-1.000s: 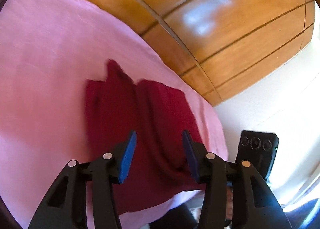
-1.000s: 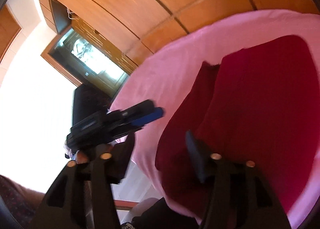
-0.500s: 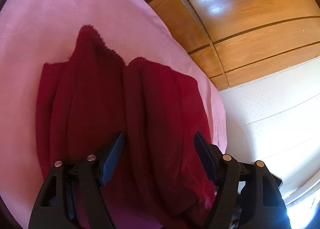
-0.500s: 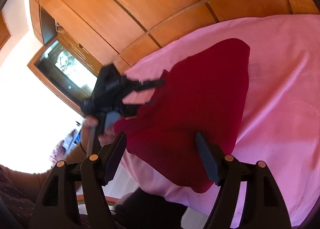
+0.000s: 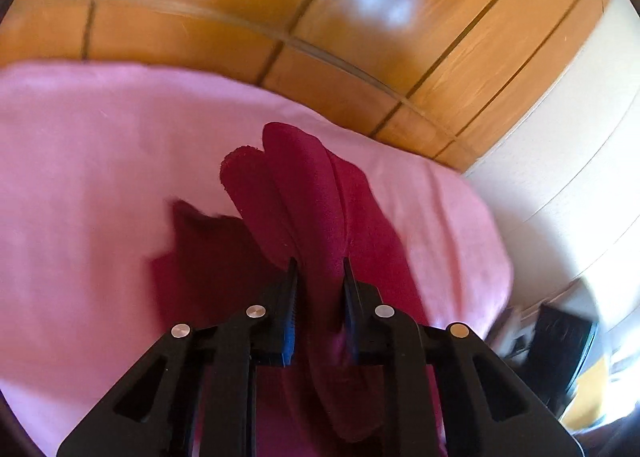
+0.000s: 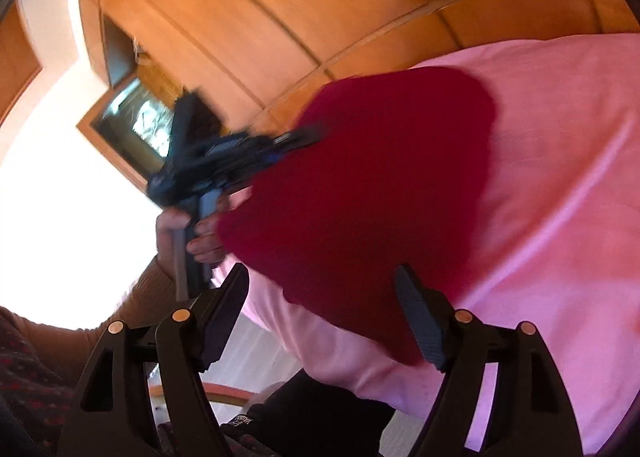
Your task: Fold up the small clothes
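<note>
Two grippers are working over one dark red garment (image 5: 308,193) that is lying on a pink sheet (image 5: 80,161), near the sheet's edge closest to the person. No container is showing in either view. The left gripper (image 5: 319,269) is pinching a raised fold of the garment: its jaws have just been closing and are now standing narrow, with red cloth bunched between the pads (image 5: 290,313). From this pinch the cloth is running away in long soft ridges towards the wooden wall panels (image 5: 360,17) beyond the sheet. The right gripper (image 6: 320,289) is hanging wide open over the garment's near edge, with nothing between its fingers (image 6: 420,317). Seen from this side, the garment (image 6: 380,177) is appearing as a broad, smooth, plush-looking red shape, lifted at the corner where the person's hand (image 6: 192,233) is holding the left gripper (image 6: 304,137).
</note>
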Action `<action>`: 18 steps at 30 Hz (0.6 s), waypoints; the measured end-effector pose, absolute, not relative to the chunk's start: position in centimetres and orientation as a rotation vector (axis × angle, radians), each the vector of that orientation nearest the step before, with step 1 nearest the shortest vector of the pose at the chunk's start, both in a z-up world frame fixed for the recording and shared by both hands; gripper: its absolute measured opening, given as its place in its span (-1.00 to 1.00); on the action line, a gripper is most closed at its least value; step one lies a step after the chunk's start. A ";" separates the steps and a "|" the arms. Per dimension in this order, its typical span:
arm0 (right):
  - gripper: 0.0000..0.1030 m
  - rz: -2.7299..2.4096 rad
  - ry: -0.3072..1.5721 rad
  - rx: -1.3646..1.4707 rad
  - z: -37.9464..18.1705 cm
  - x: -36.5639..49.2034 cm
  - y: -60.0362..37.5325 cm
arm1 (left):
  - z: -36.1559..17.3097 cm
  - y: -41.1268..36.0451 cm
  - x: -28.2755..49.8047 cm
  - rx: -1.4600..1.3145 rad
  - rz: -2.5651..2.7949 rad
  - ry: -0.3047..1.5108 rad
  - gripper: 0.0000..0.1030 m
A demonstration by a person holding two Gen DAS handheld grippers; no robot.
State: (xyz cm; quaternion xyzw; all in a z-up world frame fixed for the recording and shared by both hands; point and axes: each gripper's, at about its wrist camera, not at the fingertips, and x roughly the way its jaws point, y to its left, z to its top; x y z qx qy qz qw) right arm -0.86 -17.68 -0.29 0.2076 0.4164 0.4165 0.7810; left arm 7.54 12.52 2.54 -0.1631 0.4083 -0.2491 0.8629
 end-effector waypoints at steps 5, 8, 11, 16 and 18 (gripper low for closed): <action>-0.01 0.776 0.956 0.395 -1.7 -0.5 -18.5 | -0.5 15.1 8.0 -0.315 -0.449 0.931 -0.65; -0.17 0.781 0.936 0.345 -1.1 -0.5 -17.1 | -2.3 15.4 7.9 -0.343 -0.444 0.966 -0.65; -0.24 0.830 0.945 0.212 -0.6 -0.8 -13.7 | -3.1 15.9 7.3 -0.367 -0.433 0.961 -0.65; -0.24 0.757 1.035 -0.069 -4.6 -1.8 -10.3 | -5.2 15.2 6.0 -0.323 -0.374 0.967 -0.64; -0.23 0.760 1.027 -0.035 -4.4 -1.8 -10.8 | -5.5 15.0 5.9 -0.318 -0.352 0.948 -0.63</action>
